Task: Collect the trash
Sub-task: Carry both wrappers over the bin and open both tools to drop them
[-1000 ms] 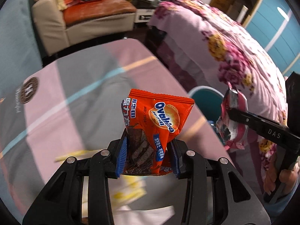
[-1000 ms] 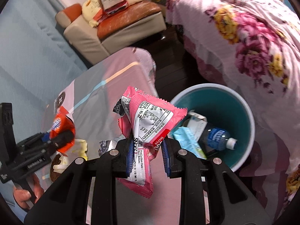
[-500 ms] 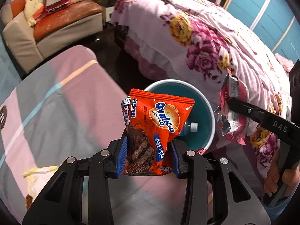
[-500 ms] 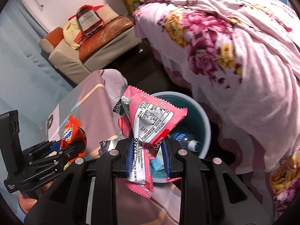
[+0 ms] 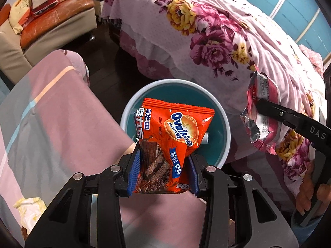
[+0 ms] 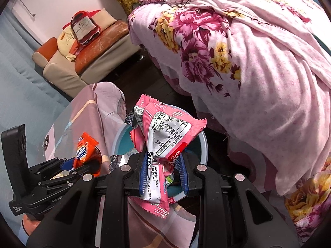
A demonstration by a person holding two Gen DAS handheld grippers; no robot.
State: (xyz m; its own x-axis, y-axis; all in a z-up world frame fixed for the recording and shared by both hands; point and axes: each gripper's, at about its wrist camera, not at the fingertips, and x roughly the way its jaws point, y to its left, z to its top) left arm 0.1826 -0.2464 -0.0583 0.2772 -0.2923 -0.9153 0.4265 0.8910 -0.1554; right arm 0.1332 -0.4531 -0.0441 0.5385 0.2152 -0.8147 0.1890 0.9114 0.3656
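Orange Ovaltine wrapper point(image 5: 175, 136) clamped in left gripper point(image 5: 163, 172) over teal bin point(image 5: 226, 128), pink wafer wrapper point(image 6: 165, 142) pinched in right gripper point(image 6: 163, 173) — at three o'clock of the left view, above bin rim, floral bedspread point(image 5: 206, 31) at twelve o'clock

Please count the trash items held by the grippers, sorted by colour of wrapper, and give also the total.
Orange wrapper, held in the left gripper: 1
Pink wrapper, held in the right gripper: 1
Total: 2
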